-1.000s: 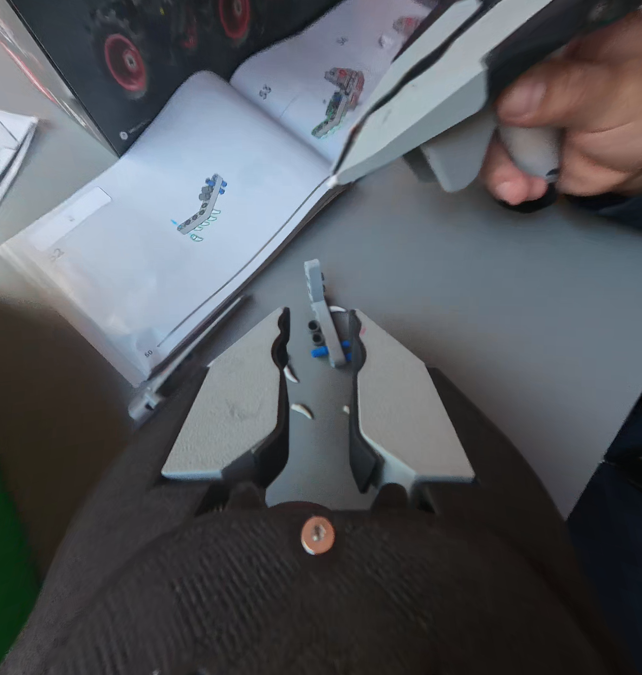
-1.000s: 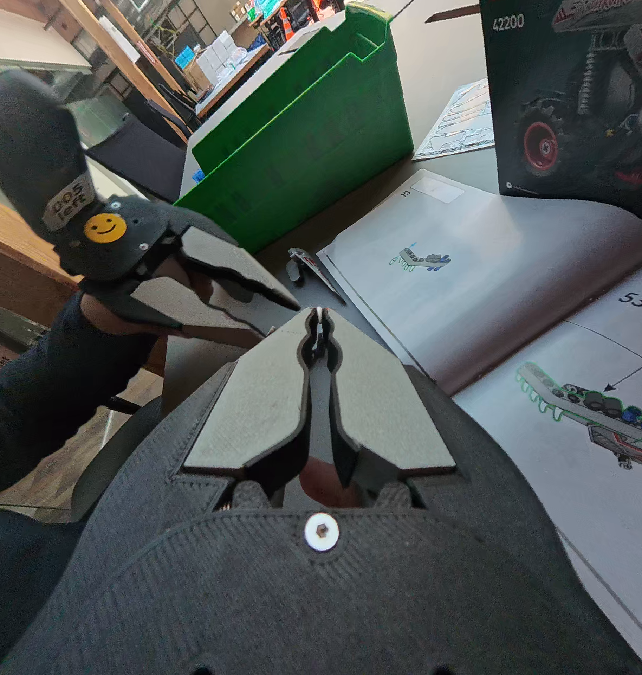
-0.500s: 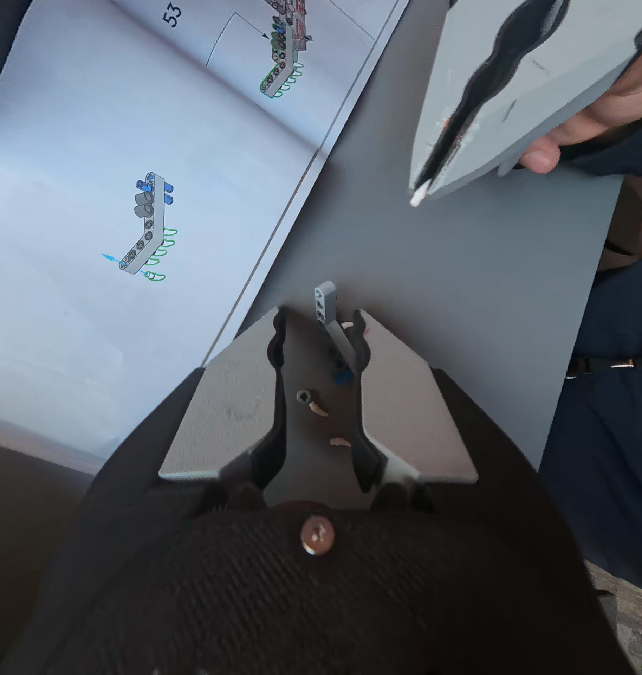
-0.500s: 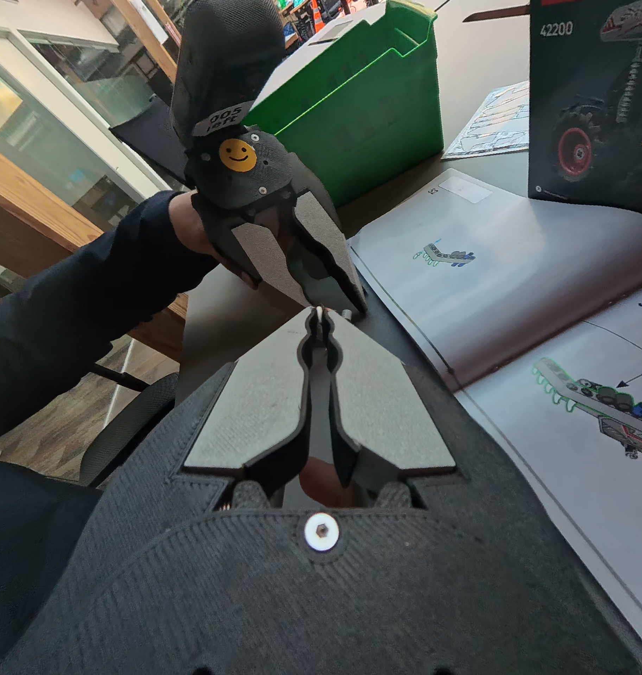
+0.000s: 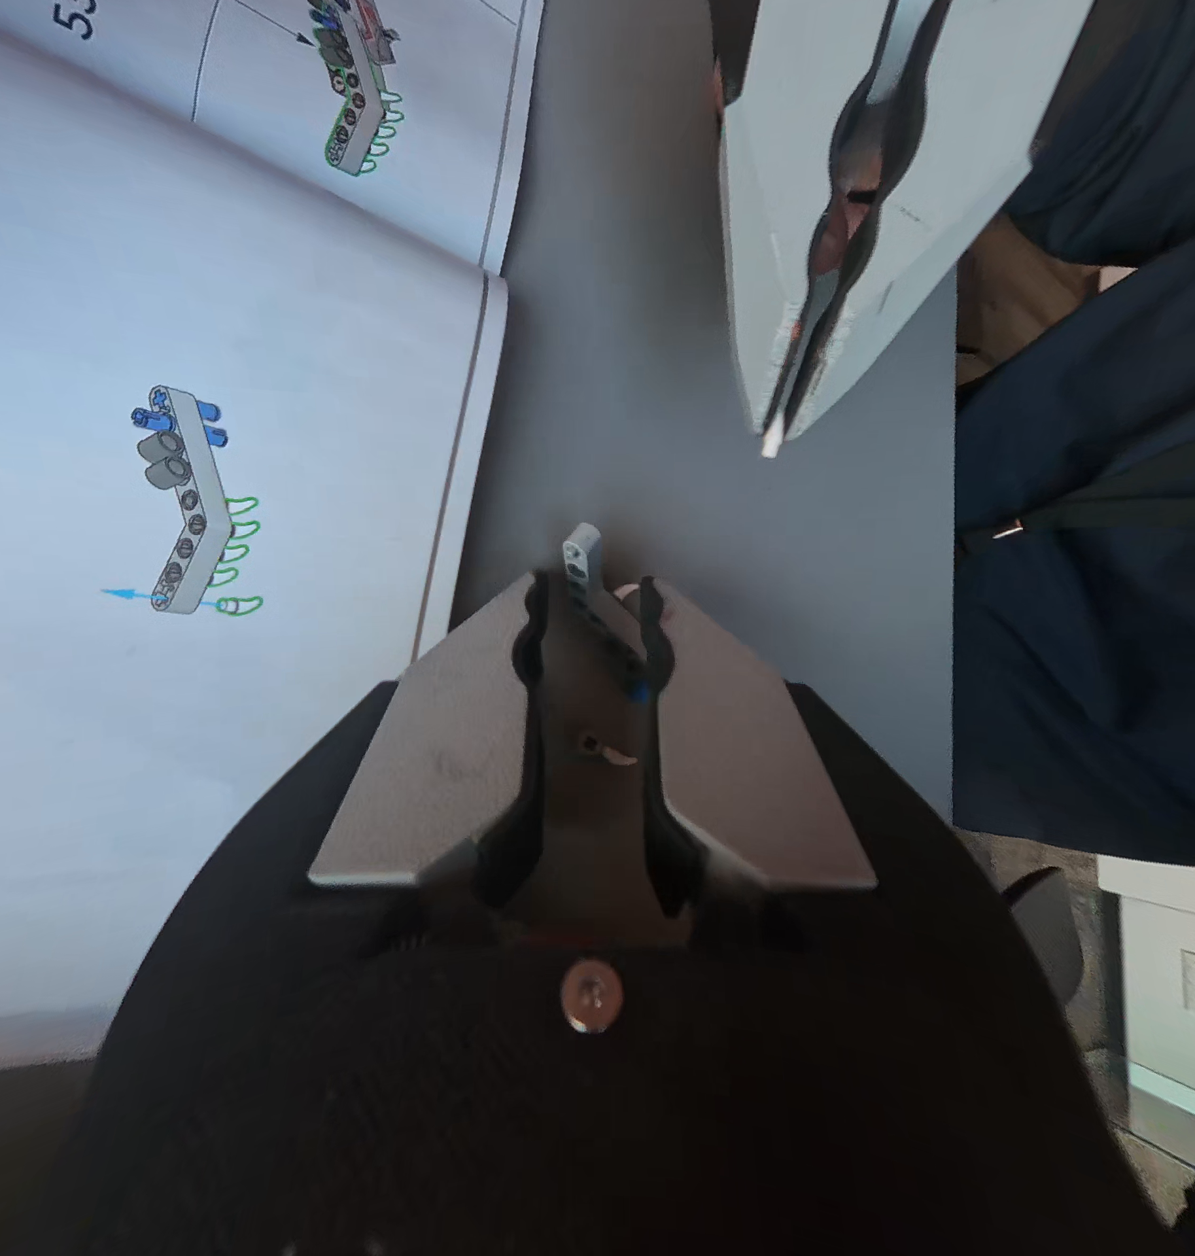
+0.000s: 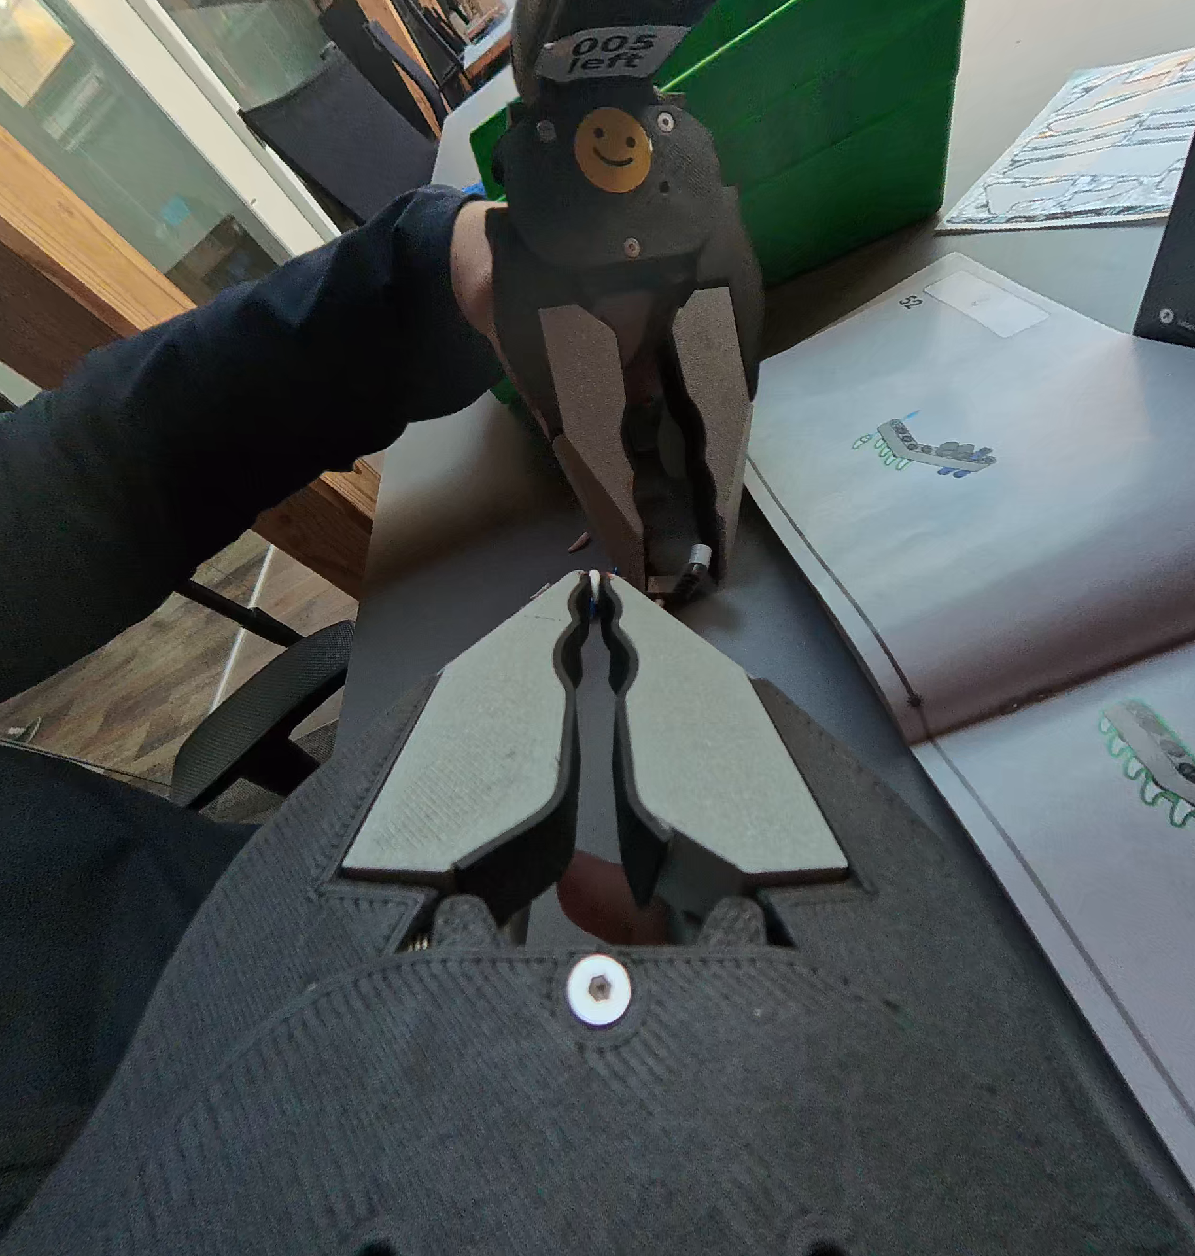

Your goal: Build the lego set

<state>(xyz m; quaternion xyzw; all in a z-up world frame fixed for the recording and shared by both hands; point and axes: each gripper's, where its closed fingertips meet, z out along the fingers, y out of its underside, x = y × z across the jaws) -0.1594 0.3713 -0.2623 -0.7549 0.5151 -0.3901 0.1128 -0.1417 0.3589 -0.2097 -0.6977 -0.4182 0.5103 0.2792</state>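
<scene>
Left hand-held gripper jaws apart, straddling grey lego beam on counter. Right hand-held gripper clamped on white tooth piece. Green bin behind; contents hidden.

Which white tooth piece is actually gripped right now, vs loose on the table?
The white tooth pinched at the right gripper tips, poking out. The other tooth lies loose on the grey table between the open left gripper fingers.

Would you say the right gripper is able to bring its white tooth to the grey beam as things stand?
Probably yes. The right gripper, shut on the white tooth, hangs above bare table a short way from the grey beam. The beam's tip pokes out past the open left gripper, and nothing lies between them.
</scene>
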